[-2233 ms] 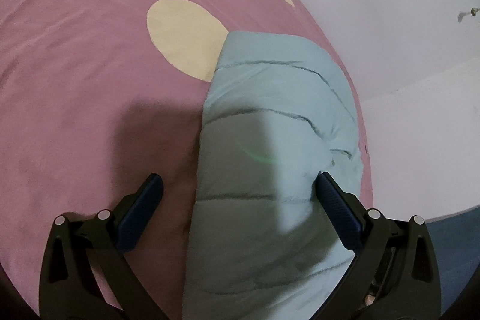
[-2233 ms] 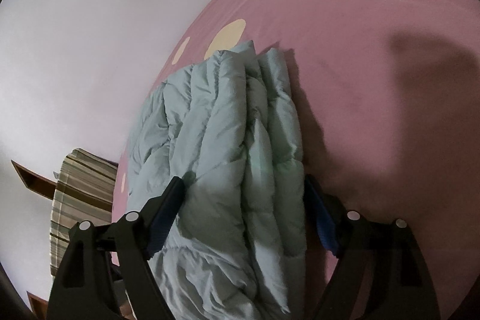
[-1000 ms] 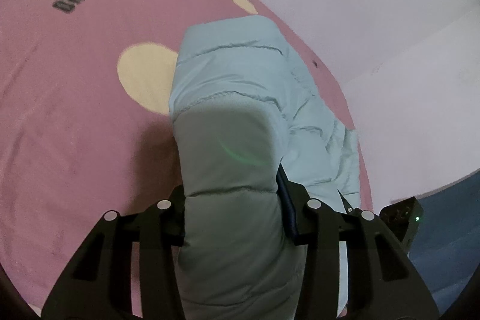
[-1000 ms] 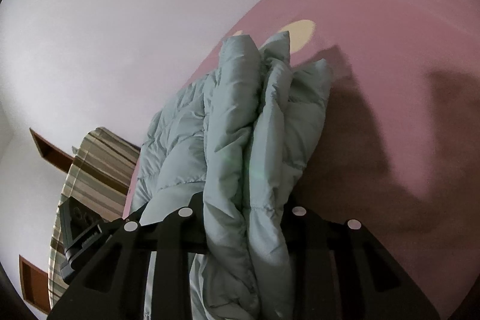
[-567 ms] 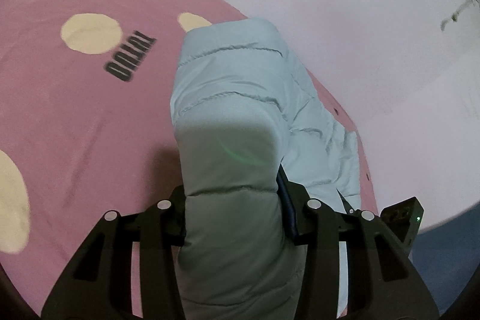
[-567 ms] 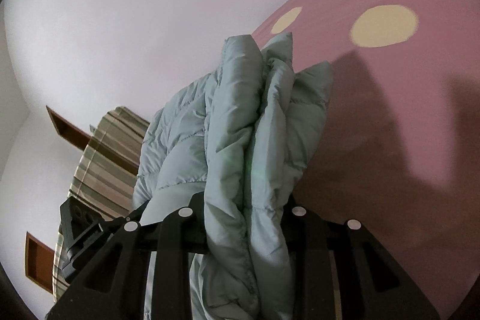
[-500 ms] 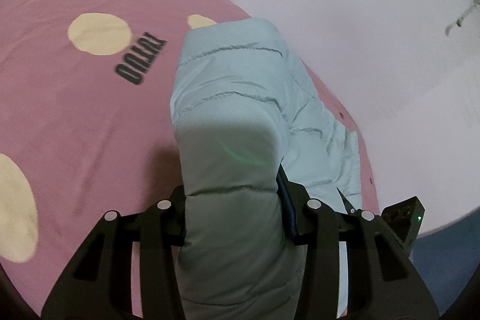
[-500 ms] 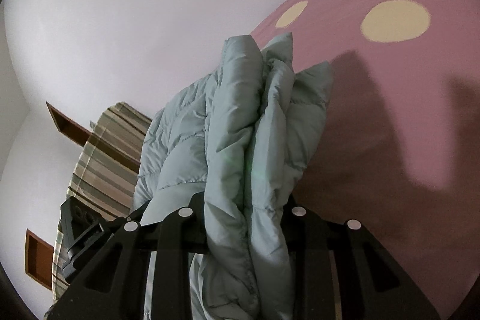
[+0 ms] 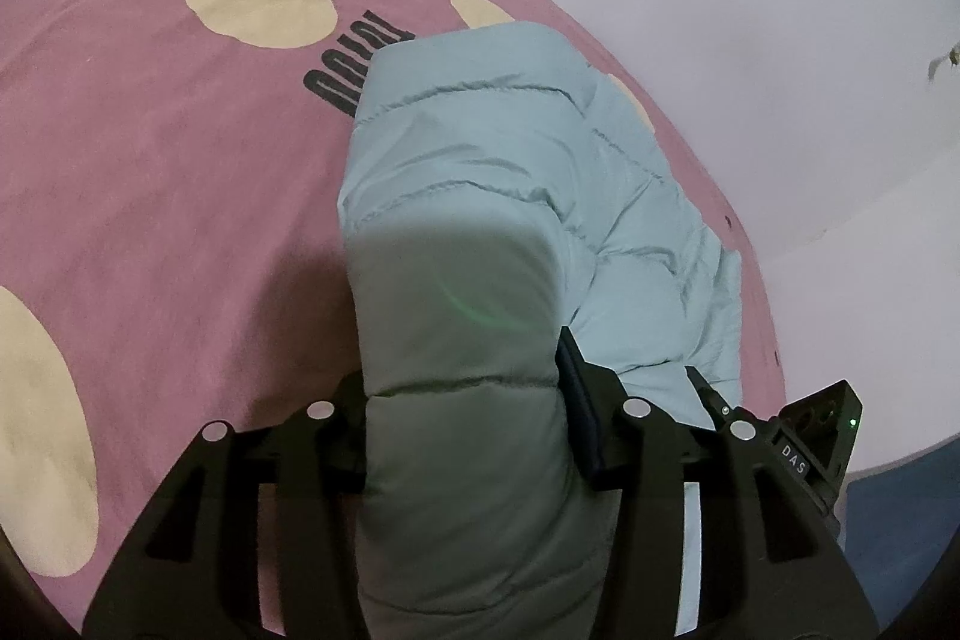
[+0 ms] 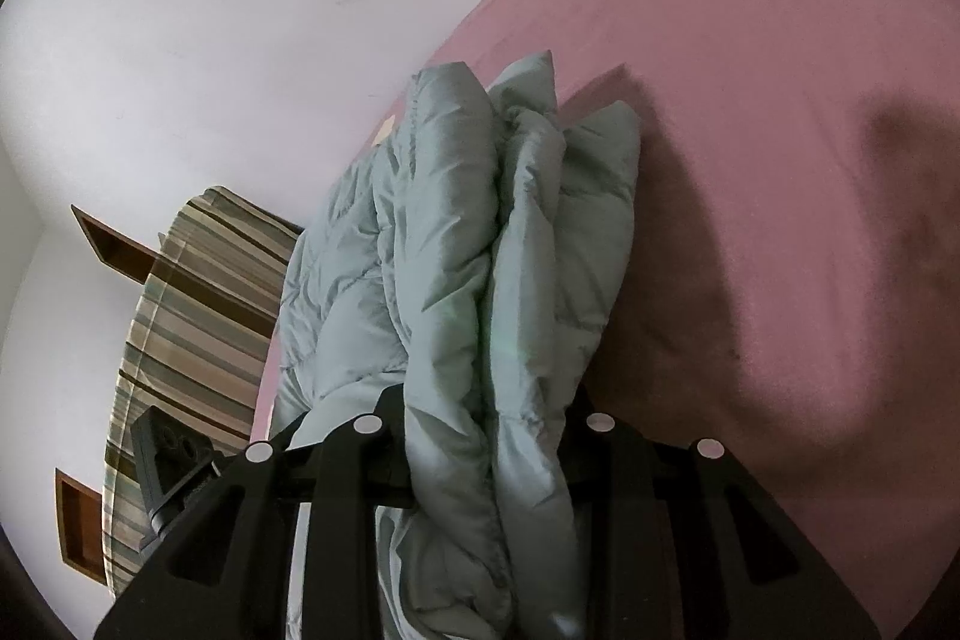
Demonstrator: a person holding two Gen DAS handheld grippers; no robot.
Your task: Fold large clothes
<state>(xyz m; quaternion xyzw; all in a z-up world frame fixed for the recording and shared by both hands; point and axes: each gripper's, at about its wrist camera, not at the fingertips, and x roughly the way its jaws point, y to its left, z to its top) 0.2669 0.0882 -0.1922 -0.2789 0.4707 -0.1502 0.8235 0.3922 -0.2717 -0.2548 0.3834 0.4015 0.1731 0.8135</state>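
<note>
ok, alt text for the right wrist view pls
The right gripper is shut on a bunched edge of a pale blue puffer jacket, held over a pink bedsheet with cream spots. A striped pillow sits left, against a white wall.

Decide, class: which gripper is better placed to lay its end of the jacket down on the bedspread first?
Probably the left gripper: it clamps one smooth jacket panel, the pink bedspread open beside it. The right gripper clamps bunched layers.

A bed (image 9: 150,172) is covered by a pink sheet (image 10: 780,130) printed with cream dots (image 9: 258,4) and dark lettering (image 9: 342,70). A pale blue quilted jacket (image 9: 516,196) is spread along its right edge, near the wall.
</note>
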